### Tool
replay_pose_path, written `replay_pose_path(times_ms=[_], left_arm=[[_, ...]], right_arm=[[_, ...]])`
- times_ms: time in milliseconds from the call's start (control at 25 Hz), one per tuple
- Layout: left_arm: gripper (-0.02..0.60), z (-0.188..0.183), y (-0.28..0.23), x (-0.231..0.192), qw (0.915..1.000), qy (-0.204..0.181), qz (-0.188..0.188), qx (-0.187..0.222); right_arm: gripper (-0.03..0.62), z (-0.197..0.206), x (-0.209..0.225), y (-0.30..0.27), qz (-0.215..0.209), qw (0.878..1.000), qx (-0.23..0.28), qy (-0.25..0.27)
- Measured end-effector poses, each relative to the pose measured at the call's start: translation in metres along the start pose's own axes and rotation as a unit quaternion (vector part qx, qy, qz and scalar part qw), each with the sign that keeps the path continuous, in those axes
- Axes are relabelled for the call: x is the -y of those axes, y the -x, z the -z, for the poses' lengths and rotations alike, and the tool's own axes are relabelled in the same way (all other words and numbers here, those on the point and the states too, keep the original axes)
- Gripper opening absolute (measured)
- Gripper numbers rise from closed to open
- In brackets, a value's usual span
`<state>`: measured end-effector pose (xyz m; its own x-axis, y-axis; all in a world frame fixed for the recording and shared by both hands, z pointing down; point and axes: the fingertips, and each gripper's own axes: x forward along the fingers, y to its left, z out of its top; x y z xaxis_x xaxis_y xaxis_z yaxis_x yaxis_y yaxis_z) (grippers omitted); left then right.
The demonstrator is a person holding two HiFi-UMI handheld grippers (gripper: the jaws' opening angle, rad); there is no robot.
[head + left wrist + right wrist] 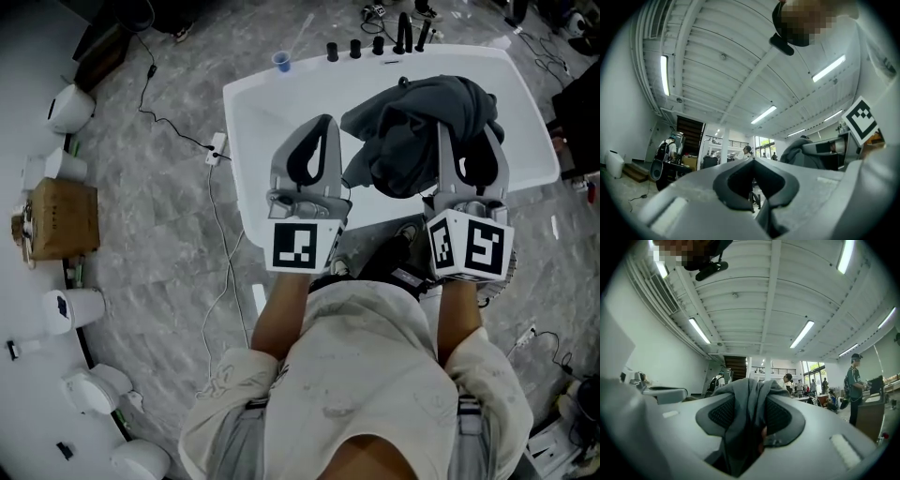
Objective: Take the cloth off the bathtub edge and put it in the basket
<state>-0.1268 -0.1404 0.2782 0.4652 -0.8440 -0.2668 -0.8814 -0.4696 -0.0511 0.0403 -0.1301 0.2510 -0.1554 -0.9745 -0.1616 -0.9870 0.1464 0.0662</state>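
A dark grey cloth (412, 131) hangs bunched in the air over the white bathtub (253, 141). My right gripper (469, 131) is shut on it. In the right gripper view the cloth (745, 404) fills the gap between the pads and drapes toward the camera, hiding the fingertips of the right gripper (750, 397). My left gripper (317, 127) is raised beside it on the left, apart from the cloth. Its jaws meet at the tips with nothing between them, as the left gripper (754, 161) shows in its own view. The cloth (801, 152) shows at the right there. I can make out no basket.
Black taps (375, 45) and a blue cup (282, 62) stand on the tub's far rim. A cable and power strip (217, 148) lie on the marble floor left of the tub. A cardboard box (61, 217) and white fixtures (70, 108) line the left side. People stand in the hall beyond.
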Motion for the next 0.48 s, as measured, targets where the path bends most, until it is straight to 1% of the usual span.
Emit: replay_pose_path(times_ms=[160, 280, 360, 480], left_arm=[[0.000, 0.009, -0.019, 0.029, 0.9992, 0.013, 0.037, -0.003], [0.000, 0.006, -0.031, 0.054, 0.9973, 0.020, 0.070, -0.001], [0.000, 0.005, -0.040, 0.072, 0.9959, 0.028, 0.086, -0.002], [0.000, 0.012, -0.054, 0.106, 0.9916, 0.041, 0.123, -0.007]], right_arm=[[0.178, 0.001, 0.031, 0.016, 0.037, 0.999, -0.001, 0.006], [0.178, -0.004, 0.056, 0.033, 0.067, 0.998, -0.006, 0.011], [0.178, -0.005, 0.076, 0.042, 0.086, 0.996, -0.010, 0.014], [0.178, -0.005, 0.109, 0.066, 0.133, 0.991, -0.018, 0.025]])
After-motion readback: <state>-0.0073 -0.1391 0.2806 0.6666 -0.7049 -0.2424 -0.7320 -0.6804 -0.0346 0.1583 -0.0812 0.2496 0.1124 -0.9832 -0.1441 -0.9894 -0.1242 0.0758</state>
